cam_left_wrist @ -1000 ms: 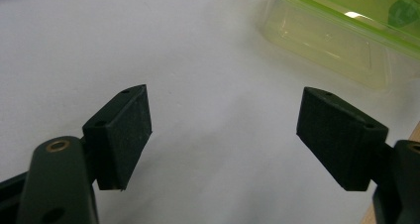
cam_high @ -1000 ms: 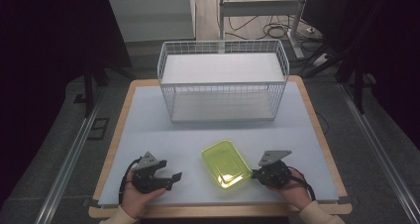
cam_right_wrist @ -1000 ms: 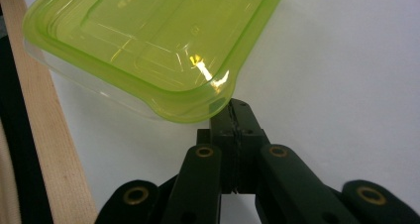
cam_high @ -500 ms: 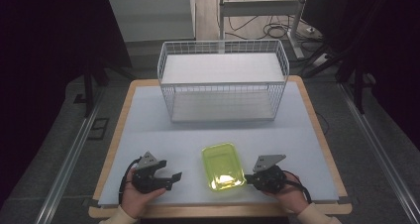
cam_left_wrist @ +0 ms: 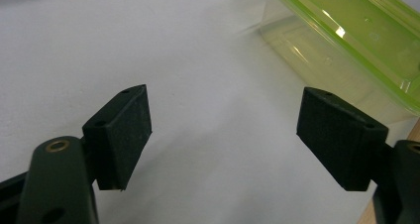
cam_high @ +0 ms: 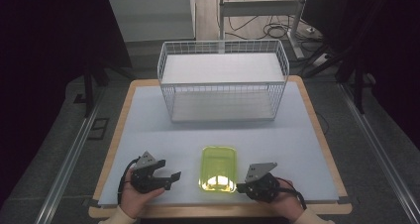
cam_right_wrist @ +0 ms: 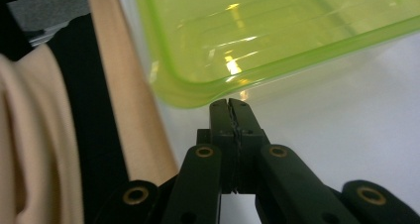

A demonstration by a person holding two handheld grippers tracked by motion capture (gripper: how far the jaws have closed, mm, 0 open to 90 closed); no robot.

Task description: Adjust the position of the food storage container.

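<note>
A translucent yellow-green plastic container [cam_high: 218,168] lies open side up near the table's front edge, between my two grippers. My right gripper [cam_high: 239,187] is at its near right corner. In the right gripper view, the right gripper [cam_right_wrist: 229,105] is shut, its tips right under the container's [cam_right_wrist: 277,30] rim. Whether they touch it I cannot tell. My left gripper [cam_high: 173,180] rests to the left of the container, apart from it. In the left gripper view, the left gripper [cam_left_wrist: 225,110] stands open over bare table, with the container [cam_left_wrist: 346,30] ahead to the right.
A white wire basket [cam_high: 223,85] stands at the back middle of the pale table top [cam_high: 148,135]. The wooden table edge [cam_high: 218,211] runs just behind both hands. Dark floor and metal rails flank the table.
My right gripper has slid left up to the container's near right corner. The container has turned a little straighter and shifted slightly left. The left gripper has stayed put.
</note>
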